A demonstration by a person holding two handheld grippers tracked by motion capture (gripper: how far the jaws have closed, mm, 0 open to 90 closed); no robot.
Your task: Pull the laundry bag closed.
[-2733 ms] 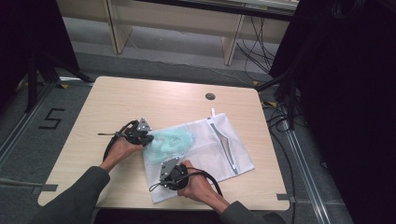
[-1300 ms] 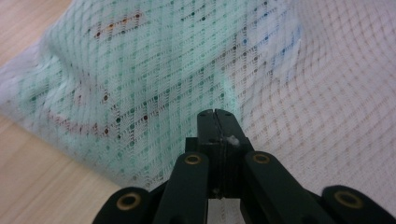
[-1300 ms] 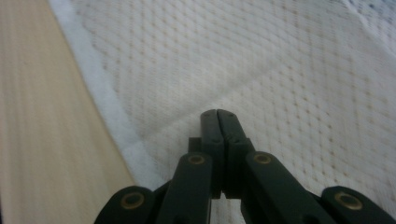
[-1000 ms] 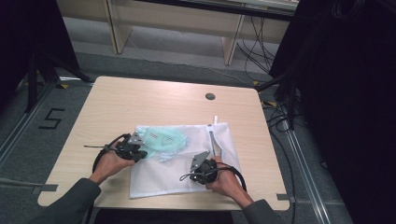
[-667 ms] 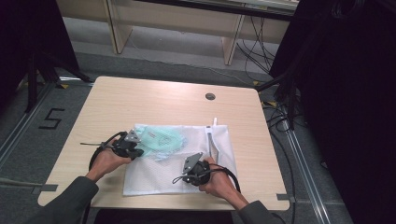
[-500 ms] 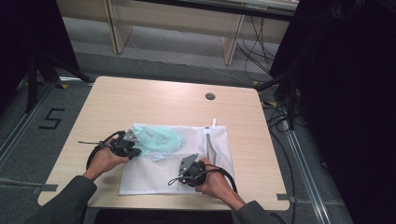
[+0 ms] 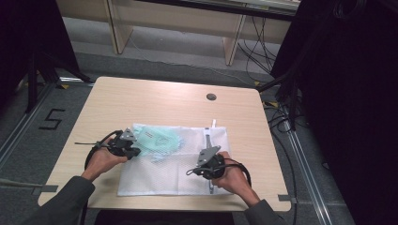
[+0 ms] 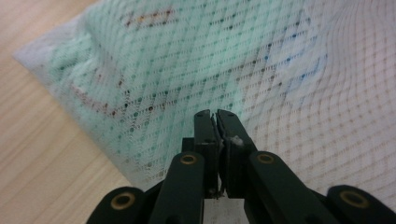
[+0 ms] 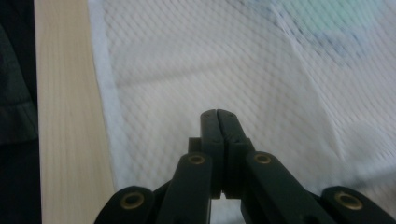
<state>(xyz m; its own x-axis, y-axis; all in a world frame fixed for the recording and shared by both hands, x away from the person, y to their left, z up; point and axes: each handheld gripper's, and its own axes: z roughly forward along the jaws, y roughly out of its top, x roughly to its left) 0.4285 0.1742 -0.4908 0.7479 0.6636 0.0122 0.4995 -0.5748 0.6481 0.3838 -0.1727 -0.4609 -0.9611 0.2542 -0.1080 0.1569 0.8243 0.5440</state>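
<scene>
High view: a white mesh laundry bag (image 7: 173, 161) lies flat on the near half of a pale wooden worktop (image 7: 155, 101), with a mint-green garment (image 7: 157, 139) bunched inside its far-left corner and a zip (image 7: 208, 140) running along its right side. The bag's near edge lies just short of the worktop's near edge; its left and right edges leave bare wood on both sides, and the whole far half of the worktop is bare apart from a small round grommet (image 7: 211, 96).

Around the worktop is grey floor, with a "5" (image 7: 51, 121) marked on it at the left, pale wooden furniture legs (image 7: 232, 43) beyond the far edge, cables (image 7: 281, 117) trailing at the right, and dark screens at both sides.

The left tongs (image 7: 131, 151) sit at the bag's left edge, beside the green garment. In the left gripper view the left tongs (image 8: 215, 115) are nearly clenched, with a narrow slit between the tips; the jaws have just been opening slightly, a thin sliver of white shows in that slit, and whether the mesh is gripped cannot be told.

The right tongs (image 7: 196, 171) hover over the bag's near right part, beside the zip. In the right gripper view the right tongs (image 9: 216, 113) are clenched tight on nothing, above plain white mesh, with the worktop's wood at the left.
</scene>
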